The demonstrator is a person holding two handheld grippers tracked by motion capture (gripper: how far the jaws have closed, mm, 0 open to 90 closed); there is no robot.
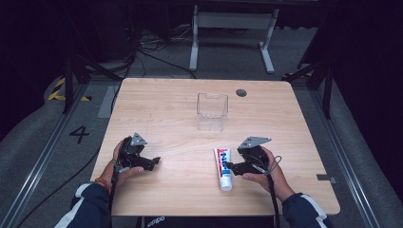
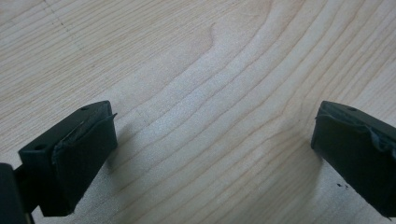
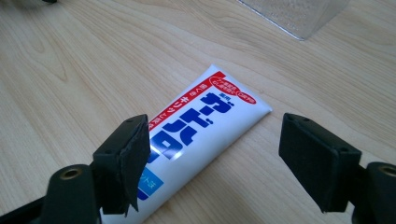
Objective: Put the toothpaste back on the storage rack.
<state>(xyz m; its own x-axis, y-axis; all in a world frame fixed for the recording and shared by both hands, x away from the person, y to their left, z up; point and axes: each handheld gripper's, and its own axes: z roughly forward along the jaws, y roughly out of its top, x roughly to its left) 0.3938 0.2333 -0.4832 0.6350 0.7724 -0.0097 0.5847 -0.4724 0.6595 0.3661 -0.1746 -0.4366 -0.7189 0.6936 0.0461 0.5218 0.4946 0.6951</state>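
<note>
The toothpaste tube (image 1: 223,168) lies flat on the wooden table (image 1: 166,104), right of centre in the lower part of the high view, its white cap toward the bottom edge of the frame and its crimped flat end toward the top. It is white with red and blue lettering. The right gripper (image 1: 234,166) sits just beside it on its right, low over the tabletop, held by the person's right hand (image 1: 266,168). In the right gripper view the tube (image 3: 196,140) runs from the lower left toward the centre of the frame, its crimped end at mid-frame; the jaws stand wide apart, the left one above the tube's printed face and the right one over bare wood, neither pressing on it. A clear plastic container (image 1: 212,111) stands upright above the tube in the high view, near the middle of the table and apart from the tube; its corner shows at the upper right of the right gripper view.

The left gripper (image 1: 153,162) rests at the lower left of the high view, held by the left hand (image 1: 124,166), well apart from the tube. In the left gripper view its jaws are spread wide over bare wood grain, with nothing between them.
</note>
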